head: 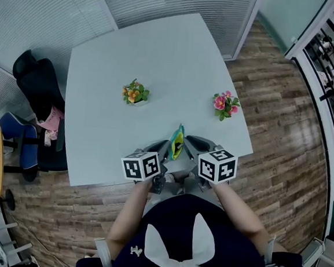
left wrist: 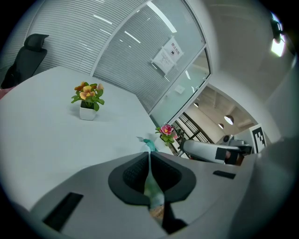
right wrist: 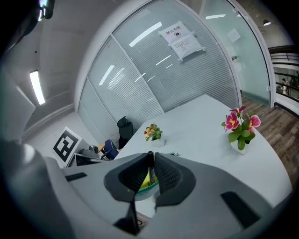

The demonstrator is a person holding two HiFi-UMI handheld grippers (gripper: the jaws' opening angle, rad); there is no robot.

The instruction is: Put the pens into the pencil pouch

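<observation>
Right gripper view: right gripper (right wrist: 151, 158) clamps slim dark pen (right wrist: 150, 168) at teal-yellow fabric pouch (right wrist: 144, 184), pinched by left gripper (left wrist: 149, 159); we judge insertion unfinished.

No legible words or numbers anywhere. Paper notice (right wrist: 181, 39) on glass wall (right wrist: 210, 60), far beyond right jaws, above and slightly right of them: red heading over lines of small print, too small to read. Same notice in left gripper view, high above jaws, equally unreadable. Black-and-white square markers (head: 141, 167) on cubes (head: 217, 165) behind both jaw pairs: patterns only, no characters.
</observation>
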